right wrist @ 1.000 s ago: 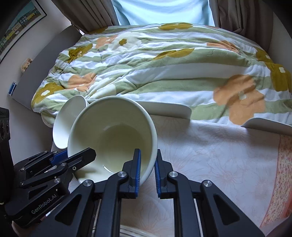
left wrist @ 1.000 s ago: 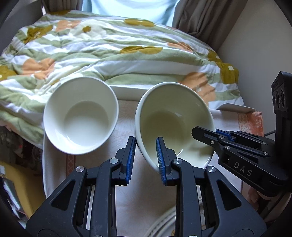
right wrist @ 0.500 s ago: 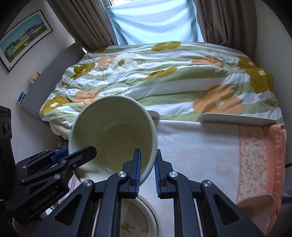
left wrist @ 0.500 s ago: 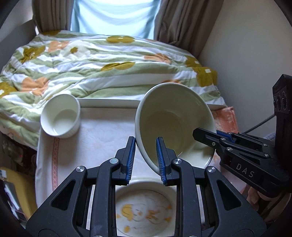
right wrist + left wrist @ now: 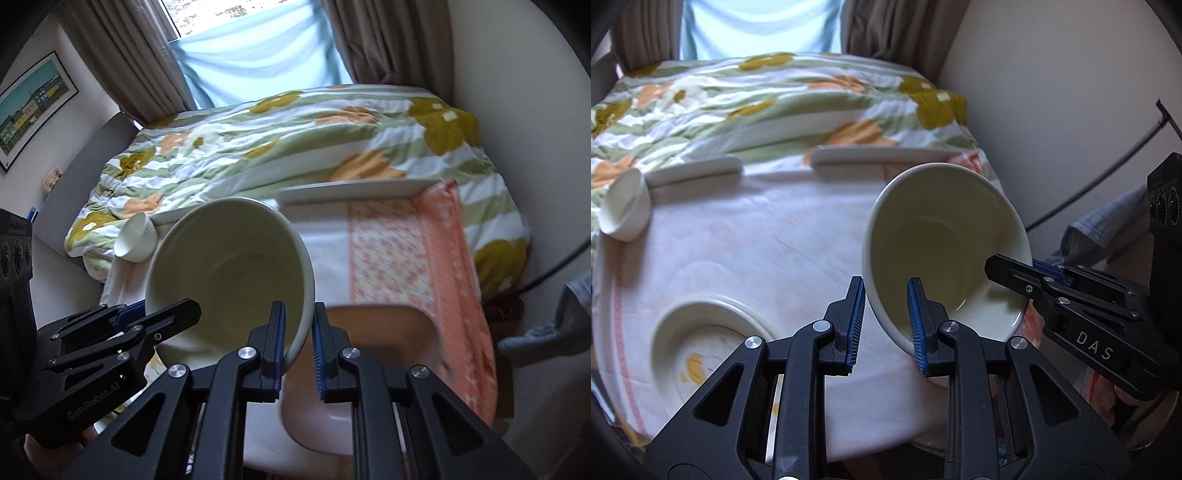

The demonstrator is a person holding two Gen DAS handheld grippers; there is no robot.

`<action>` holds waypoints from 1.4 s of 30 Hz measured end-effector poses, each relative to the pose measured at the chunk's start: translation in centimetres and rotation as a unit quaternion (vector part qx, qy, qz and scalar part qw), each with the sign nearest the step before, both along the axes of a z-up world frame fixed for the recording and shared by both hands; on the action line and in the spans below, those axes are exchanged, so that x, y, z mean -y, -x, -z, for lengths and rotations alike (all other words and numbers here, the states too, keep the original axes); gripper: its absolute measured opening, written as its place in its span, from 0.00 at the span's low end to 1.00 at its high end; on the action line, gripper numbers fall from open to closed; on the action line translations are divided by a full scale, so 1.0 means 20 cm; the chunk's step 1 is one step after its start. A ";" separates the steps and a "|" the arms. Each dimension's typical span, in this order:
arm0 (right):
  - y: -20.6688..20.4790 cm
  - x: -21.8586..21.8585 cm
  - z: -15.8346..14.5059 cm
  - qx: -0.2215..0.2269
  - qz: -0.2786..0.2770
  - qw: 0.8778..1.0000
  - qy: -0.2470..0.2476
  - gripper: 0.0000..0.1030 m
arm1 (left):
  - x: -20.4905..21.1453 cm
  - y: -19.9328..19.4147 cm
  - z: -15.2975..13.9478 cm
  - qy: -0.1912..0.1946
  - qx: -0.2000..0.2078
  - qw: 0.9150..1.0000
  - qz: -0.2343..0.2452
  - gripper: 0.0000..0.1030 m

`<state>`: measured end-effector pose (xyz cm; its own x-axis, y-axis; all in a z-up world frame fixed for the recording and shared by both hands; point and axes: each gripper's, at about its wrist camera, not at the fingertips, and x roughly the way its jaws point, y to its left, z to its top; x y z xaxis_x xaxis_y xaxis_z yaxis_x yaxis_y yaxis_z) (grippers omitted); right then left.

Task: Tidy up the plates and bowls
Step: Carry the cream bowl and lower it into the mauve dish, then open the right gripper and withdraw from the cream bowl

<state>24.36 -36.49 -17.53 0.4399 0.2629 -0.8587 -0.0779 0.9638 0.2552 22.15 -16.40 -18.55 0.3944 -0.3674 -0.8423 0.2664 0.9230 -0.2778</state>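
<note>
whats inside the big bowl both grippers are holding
The big bowl looks empty: bare cream interior down to its base. The jaws of the left gripper and right gripper cover small patches of the near wall.

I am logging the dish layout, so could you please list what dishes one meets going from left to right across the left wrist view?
Small white bowl → patterned plate → large cream bowl, held between the left gripper and the right gripper.
</note>
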 end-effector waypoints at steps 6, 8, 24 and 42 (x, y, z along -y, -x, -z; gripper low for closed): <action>0.10 0.17 0.15 -0.029 0.017 0.999 0.005 0.12 | 0.21 0.09 0.18 -0.010 -0.042 0.999 0.022 0.20; 0.13 0.22 0.21 -0.038 0.022 0.999 0.006 0.12 | 0.26 0.09 0.24 -0.017 -0.051 0.998 0.028 0.20; 0.11 0.31 0.43 -0.067 0.011 0.997 0.022 0.13 | 0.42 0.07 0.45 -0.101 -0.034 0.993 0.055 0.20; 0.12 0.32 0.41 -0.064 0.005 0.997 0.052 0.13 | 0.50 0.11 0.42 -0.162 0.010 0.985 0.066 0.20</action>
<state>21.88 -42.84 -25.72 0.3271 0.1653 -0.9304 -0.0425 0.9862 0.1603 20.01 -26.34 -26.87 0.3784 -0.1299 -0.9165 0.3921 0.9194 0.0315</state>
